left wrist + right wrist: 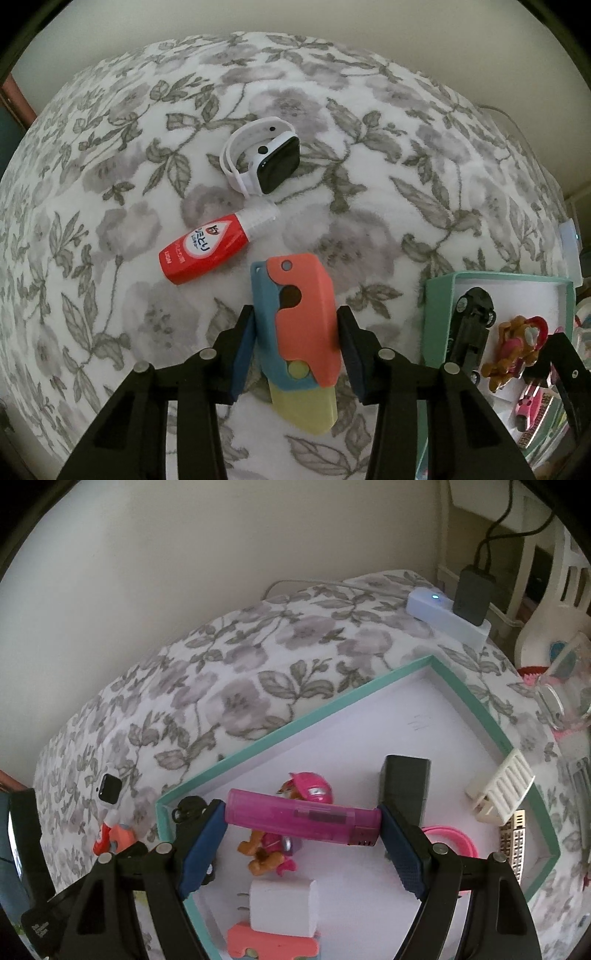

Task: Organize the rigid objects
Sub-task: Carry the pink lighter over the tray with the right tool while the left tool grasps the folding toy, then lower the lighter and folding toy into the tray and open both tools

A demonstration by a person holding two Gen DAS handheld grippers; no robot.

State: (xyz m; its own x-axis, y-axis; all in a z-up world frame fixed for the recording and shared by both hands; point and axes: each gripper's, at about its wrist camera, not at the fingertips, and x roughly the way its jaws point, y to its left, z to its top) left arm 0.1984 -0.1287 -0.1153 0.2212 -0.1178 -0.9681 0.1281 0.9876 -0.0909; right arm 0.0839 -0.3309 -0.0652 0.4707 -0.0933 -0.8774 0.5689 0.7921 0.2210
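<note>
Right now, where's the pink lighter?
In the right wrist view, the pink lighter is held crosswise in the right tool, above the teal-rimmed box, just over the pink toy figure.

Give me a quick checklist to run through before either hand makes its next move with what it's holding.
1. Left gripper around the coral, blue and yellow toy: ok, fingers bracket both sides.
2. Firm contact on that toy: cannot tell, a sliver of gap may remain on the left side.
3. Right gripper holding the pink lighter: ok, clamped end to end, held crosswise.
4. Lighter over the teal box: ok.
5. Free spot in the box: ok, bare white floor toward the far corner; the pup figure lies directly below.
6. Items left on the bedspread: not ok, the watch and red bottle remain out.
</note>
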